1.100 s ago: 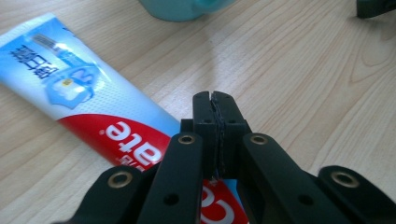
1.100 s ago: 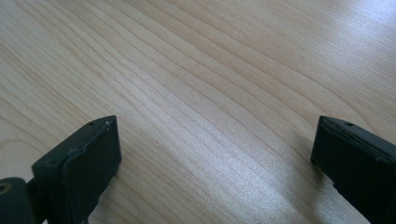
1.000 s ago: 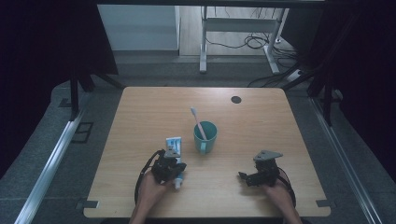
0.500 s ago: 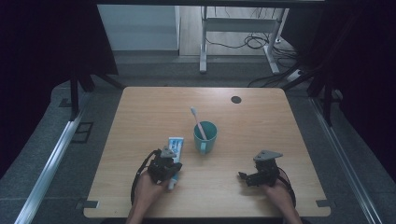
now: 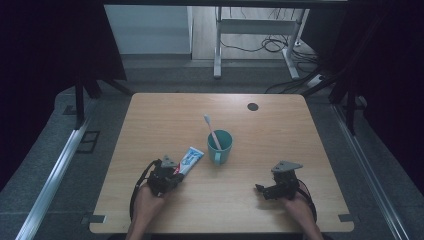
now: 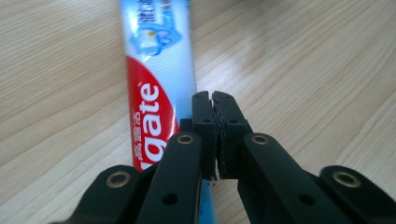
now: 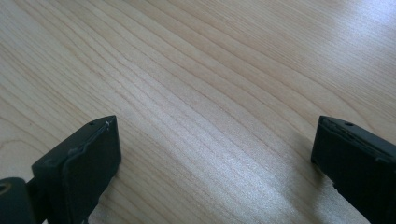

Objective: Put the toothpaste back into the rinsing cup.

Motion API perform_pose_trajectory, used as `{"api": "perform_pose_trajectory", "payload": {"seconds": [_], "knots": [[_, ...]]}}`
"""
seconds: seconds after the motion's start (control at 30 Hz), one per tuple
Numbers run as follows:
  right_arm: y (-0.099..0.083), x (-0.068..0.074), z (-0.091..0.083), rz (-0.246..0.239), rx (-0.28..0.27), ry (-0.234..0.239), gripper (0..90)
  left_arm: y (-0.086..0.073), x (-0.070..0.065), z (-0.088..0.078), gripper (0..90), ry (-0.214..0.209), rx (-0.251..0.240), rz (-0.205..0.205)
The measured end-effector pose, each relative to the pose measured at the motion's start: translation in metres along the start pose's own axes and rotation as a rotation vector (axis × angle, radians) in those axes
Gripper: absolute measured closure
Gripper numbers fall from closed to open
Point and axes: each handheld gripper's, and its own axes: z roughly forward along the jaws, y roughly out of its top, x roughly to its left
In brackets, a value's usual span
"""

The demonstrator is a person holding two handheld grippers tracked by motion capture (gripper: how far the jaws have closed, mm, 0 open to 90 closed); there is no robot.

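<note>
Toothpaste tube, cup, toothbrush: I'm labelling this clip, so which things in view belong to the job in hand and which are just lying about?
In the job:
- toothpaste tube, lying flat, its near end at the shut left gripper
- teal cup and the toothbrush standing in it, probably

Lying about:
- dark round spot on the table
- cables on the floor behind

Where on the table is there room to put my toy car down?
The table is bare all along its far side beyond the green cup, apart from a small dark disc, and between the cup and the right gripper. It is crowded where the toothpaste tube lies by the left gripper.
</note>
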Motion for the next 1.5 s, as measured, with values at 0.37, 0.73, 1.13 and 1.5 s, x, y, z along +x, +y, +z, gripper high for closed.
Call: {"api": "perform_pose_trajectory", "payload": {"seconds": [0.37, 0.73, 1.13, 1.5], "knots": [[0.0, 0.0, 0.0, 0.0, 0.0, 0.0, 1.1, 0.003, 0.004, -0.004, 82.4, 0.002, 0.007, 0.001], [0.0, 0.0, 0.0, 0.0, 0.0, 0.0, 1.0, 0.014, 0.013, -0.009, 61.3, 0.057, 0.06, 0.018], [0.0, 0.0, 0.0, -0.001, 0.001, 0.0, 1.0, 0.031, 0.019, 0.001, 37.5, 0.034, 0.193, 0.02], [0.0, 0.0, 0.0, 0.001, 0.002, 0.0, 1.0, 0.053, 0.018, 0.02, 30.1, 0.04, 0.365, 0.085]]}}
